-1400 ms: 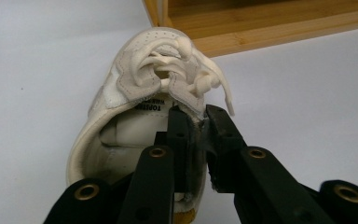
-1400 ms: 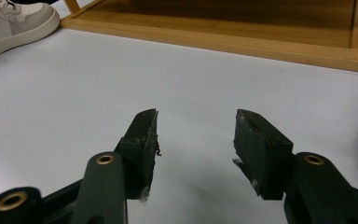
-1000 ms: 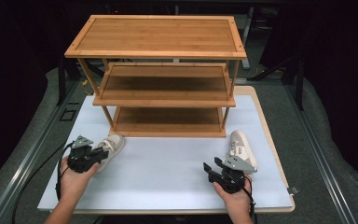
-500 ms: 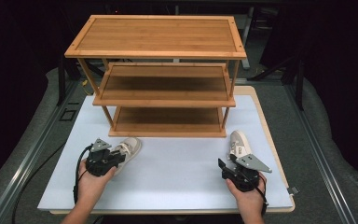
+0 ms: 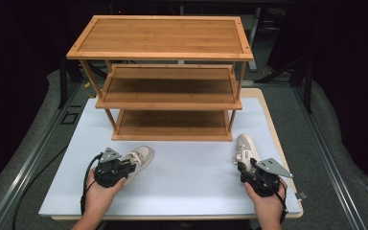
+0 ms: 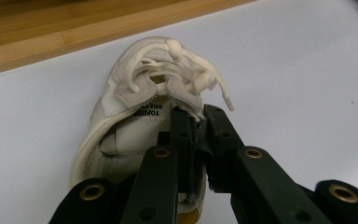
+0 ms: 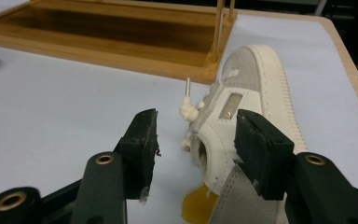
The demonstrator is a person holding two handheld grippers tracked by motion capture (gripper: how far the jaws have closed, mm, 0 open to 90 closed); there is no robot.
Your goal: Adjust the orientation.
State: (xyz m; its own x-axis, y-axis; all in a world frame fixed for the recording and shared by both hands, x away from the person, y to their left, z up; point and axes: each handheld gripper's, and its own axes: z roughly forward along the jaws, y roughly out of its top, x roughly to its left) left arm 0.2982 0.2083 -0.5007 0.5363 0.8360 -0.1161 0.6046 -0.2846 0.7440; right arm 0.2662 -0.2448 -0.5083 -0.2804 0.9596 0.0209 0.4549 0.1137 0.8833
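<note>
White tabletop: left fingers pinch shoe; right fingers spread.

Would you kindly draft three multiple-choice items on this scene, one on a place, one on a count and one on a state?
1. Where does the right shoe lie?
A. on the top shelf
B. on the white mat, by the rack's right front leg
C. on the floor

2. How many shelves does the wooden rack have?
A. two
B. three
C. five

3. How does the left claw stand?
A. shut on the left shoe
B. wide open above the rack
C. open, away from any shoe

Key: 1 B, the high view shows it on the mat beside that leg. 2 B, three boards are stacked. 3 A, the left gripper view shows its jaws pinched on the shoe's collar, while the right claw gapes open around the other shoe's heel.
</note>
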